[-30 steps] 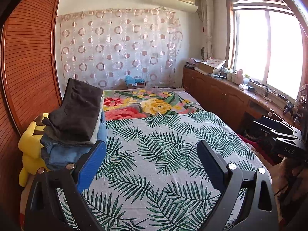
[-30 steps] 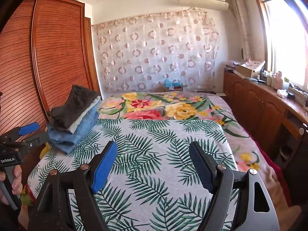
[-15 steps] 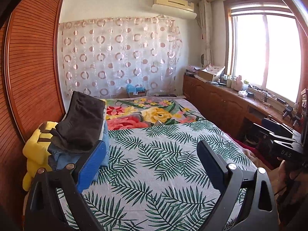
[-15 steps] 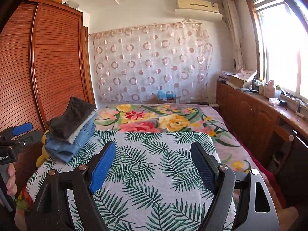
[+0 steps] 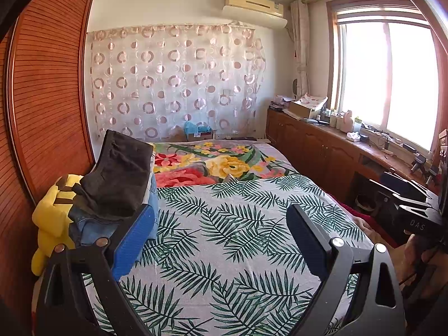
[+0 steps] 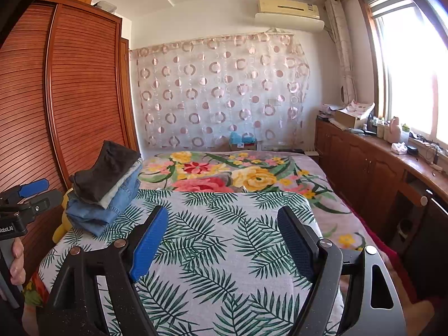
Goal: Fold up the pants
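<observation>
We're looking at a folded stack of dark, pale and blue denim pants point(image 6: 103, 187) sitting at the wardrobe-side edge of the palm-leaf bedspread point(image 6: 224, 240), so we're guessing nothing's left. Left gripper point(image 5: 221, 229) and right gripper point(image 6: 221, 240) are both hanging released, empty.
</observation>
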The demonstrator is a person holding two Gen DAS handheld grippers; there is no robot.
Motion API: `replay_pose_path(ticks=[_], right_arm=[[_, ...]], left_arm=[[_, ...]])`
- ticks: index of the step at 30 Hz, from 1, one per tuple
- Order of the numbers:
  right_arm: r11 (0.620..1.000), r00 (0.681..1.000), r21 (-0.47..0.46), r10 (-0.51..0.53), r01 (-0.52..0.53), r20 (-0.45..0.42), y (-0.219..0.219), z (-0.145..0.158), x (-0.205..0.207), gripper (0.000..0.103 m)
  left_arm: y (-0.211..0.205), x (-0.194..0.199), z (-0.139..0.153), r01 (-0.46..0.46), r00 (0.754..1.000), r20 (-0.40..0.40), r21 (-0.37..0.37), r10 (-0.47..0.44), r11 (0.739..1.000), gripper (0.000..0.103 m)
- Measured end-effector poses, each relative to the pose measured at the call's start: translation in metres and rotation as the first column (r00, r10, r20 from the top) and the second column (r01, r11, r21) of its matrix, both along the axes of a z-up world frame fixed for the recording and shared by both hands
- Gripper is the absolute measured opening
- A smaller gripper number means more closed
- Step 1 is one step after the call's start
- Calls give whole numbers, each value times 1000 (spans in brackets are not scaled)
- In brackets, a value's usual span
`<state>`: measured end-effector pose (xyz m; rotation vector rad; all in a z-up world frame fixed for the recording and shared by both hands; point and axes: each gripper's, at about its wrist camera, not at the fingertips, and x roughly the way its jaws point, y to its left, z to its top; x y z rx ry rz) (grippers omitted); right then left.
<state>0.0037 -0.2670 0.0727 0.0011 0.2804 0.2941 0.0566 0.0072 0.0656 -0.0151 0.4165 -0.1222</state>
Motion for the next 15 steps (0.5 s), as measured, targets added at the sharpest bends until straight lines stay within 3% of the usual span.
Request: replay_pose_path(ticks=[15], right_arm=[[1000,1000,-2,11,-11,8,-5,-3,1,82]], left_arm=[[1,-2,-3,-8,1000,3,-5,8,1000,96]])
